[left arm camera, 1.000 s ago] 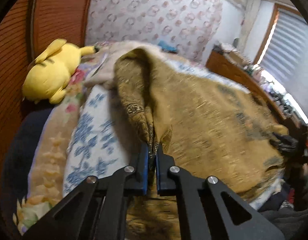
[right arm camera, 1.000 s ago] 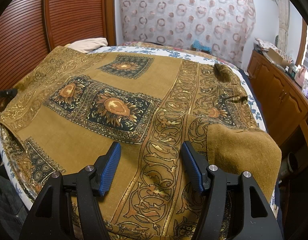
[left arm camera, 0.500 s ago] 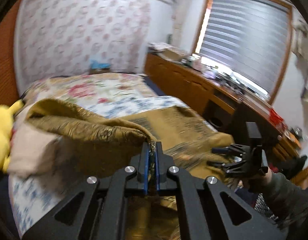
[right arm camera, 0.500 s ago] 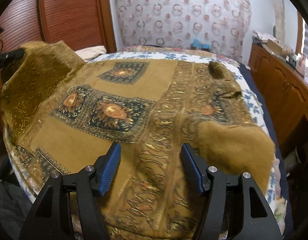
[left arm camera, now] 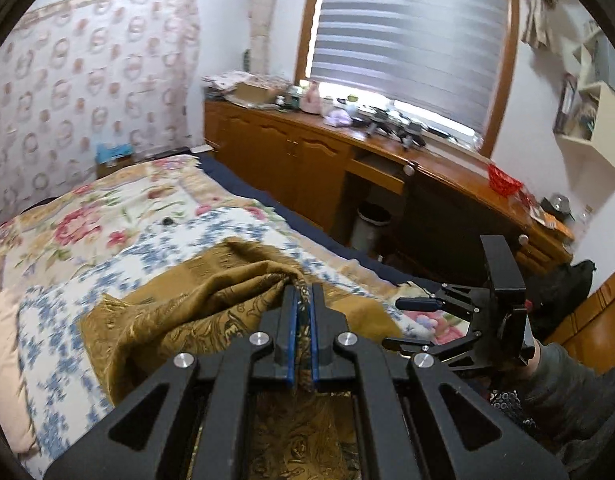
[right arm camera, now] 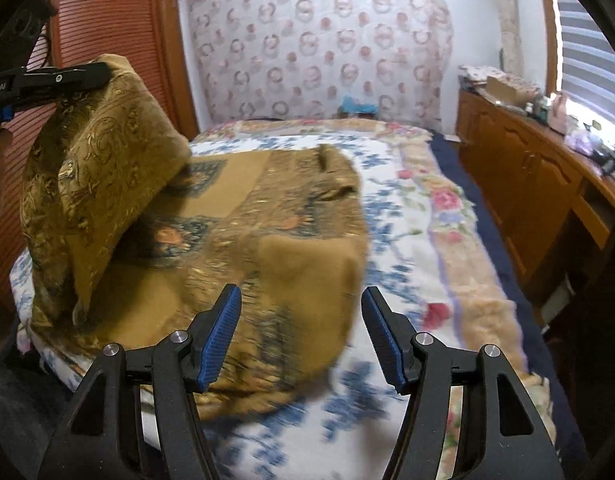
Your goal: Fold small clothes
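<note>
While the left gripper point(left arm camera: 302, 334) pinches the cloth point(right arm camera: 235, 216) up off the bed point(right arm camera: 419, 240), the right gripper point(right arm camera: 301, 334) hovers wide open, holding nothing.

cloth's point(right arm camera: 267, 248) near edge motion-blurred, bedspread point(right arm camera: 347, 408) print smeared, desk clutter point(left arm camera: 371, 120) too small

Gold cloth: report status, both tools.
Left tool shut on gold cloth, corner lifted. Right tool open, holding nothing, above near edge. Rest of cloth on bed. Nothing in the way.
</note>
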`<act>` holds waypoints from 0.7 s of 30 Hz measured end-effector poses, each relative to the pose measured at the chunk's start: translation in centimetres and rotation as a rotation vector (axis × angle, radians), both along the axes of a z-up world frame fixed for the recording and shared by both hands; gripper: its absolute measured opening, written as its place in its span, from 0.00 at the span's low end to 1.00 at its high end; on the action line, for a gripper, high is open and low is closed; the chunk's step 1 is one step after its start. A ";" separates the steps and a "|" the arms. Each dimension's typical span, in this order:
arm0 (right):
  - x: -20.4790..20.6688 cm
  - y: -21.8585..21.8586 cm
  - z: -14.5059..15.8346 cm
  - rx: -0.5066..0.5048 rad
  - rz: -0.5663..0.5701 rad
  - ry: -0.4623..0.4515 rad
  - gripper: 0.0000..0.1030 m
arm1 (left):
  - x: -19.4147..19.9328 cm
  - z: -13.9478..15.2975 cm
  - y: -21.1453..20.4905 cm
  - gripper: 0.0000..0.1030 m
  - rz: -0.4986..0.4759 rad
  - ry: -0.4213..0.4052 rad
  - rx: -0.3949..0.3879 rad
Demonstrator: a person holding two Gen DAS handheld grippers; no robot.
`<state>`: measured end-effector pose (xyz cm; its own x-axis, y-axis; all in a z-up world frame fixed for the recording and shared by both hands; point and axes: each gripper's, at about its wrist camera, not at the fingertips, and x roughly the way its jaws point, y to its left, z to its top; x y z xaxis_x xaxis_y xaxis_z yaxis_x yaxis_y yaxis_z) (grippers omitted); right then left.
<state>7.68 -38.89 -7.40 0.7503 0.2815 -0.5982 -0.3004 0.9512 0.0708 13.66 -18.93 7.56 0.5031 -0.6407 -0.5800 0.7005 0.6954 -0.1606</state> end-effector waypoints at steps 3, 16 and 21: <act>-0.4 -1.5 0.3 0.013 -0.022 -0.005 0.62 | 0.3 -0.5 -2.1 0.02 -0.012 0.013 0.037; 2.8 -3.2 1.9 -0.043 -0.028 -0.010 0.62 | 2.9 -3.5 -0.7 0.42 0.026 0.056 0.068; 6.3 -2.6 2.9 -0.048 0.011 -0.006 0.59 | 4.6 -4.8 2.9 0.52 0.098 0.037 0.090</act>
<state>13.96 -41.53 -4.54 0.7509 0.2608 -0.6068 -0.3114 0.9500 0.0229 18.31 -16.06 2.75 0.5378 -0.5339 -0.6524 0.6232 0.7730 -0.1189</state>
